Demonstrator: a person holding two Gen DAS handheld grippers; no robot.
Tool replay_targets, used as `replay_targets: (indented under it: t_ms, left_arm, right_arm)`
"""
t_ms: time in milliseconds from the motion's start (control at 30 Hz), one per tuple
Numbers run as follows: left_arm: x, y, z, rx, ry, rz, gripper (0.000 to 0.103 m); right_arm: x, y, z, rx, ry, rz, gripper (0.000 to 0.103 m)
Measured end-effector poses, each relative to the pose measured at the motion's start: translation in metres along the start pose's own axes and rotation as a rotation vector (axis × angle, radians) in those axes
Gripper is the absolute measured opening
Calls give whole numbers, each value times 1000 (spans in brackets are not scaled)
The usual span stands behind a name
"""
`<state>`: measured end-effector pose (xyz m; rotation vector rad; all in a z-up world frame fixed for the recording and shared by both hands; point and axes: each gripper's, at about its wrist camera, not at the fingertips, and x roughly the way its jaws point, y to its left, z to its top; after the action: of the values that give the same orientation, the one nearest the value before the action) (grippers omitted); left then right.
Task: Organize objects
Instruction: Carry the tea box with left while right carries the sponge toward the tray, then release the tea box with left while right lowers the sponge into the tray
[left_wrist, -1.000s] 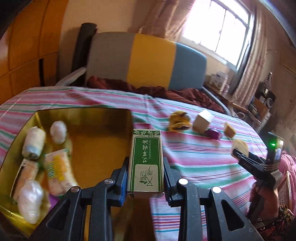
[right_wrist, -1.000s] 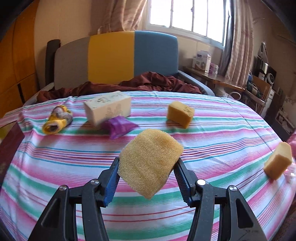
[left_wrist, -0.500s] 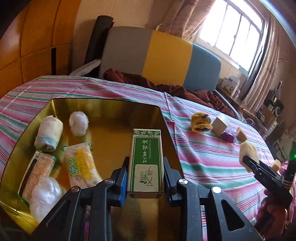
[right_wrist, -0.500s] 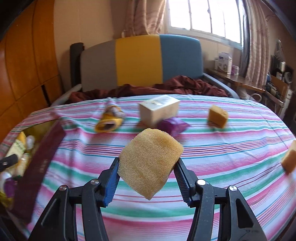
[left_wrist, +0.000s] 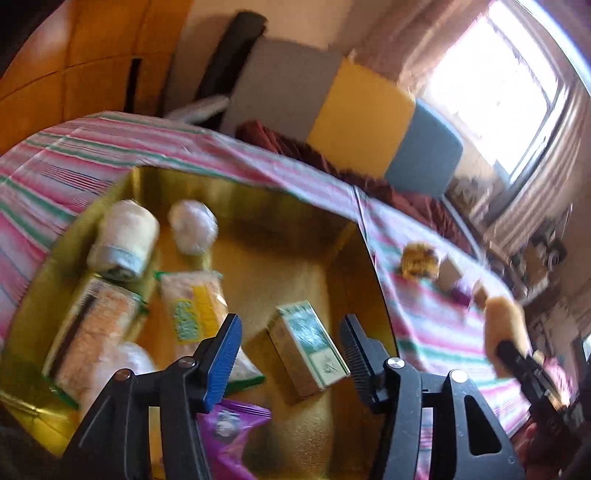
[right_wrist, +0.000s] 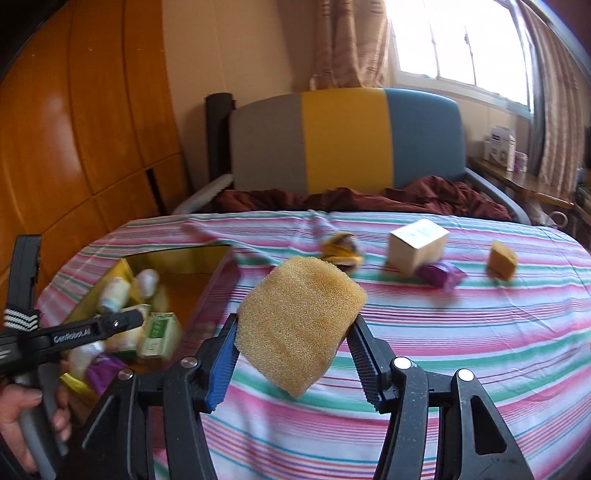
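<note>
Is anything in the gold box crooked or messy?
Yes. The green box sits tilted at an angle in the gold box, below the left gripper, whose jaws are opening with nothing pressed between them. A purple packet also lies crumpled near the front edge. Nothing looks spilled or broken.

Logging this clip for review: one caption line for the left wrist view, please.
Left claw opening above the gold rectangular tin, the green-and-white carton dropped free among wrapped snacks inside.

You face a grey, yellow and blue headboard (right_wrist: 347, 140), orange wood panelling (right_wrist: 74, 129) left, bright curtained window (right_wrist: 461, 40) right.
</note>
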<state>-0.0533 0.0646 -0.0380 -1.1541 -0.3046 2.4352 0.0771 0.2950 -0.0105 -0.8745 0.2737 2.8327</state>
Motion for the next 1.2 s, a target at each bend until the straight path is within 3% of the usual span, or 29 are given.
replay_targets:
  t_ms: [200,433,600,900,1000,1200]
  left_arm:
    - [-34,30,7,-83,-135,104,61]
    - [-46,62,21,-197,-164,132,61]
    - [-53,66,27,-198,-192,143,61]
    - [-63,69,33,-216,-218,120,61]
    - [-63,69,33,-221,-214,114,61]
    - [-62,66,31,-218,-208,111,61]
  right_arm:
    - [-1,34,0,-24,30,102,58]
    - [4,77,-9,-95,98,230,59]
    - [12,106,-14,-147,161,343,60]
    - [36,134,-30,-185,270,369,65]
    - [40,135,-32,-174,266,351,75]
    - [37,122,-30,-119,262,355,78]
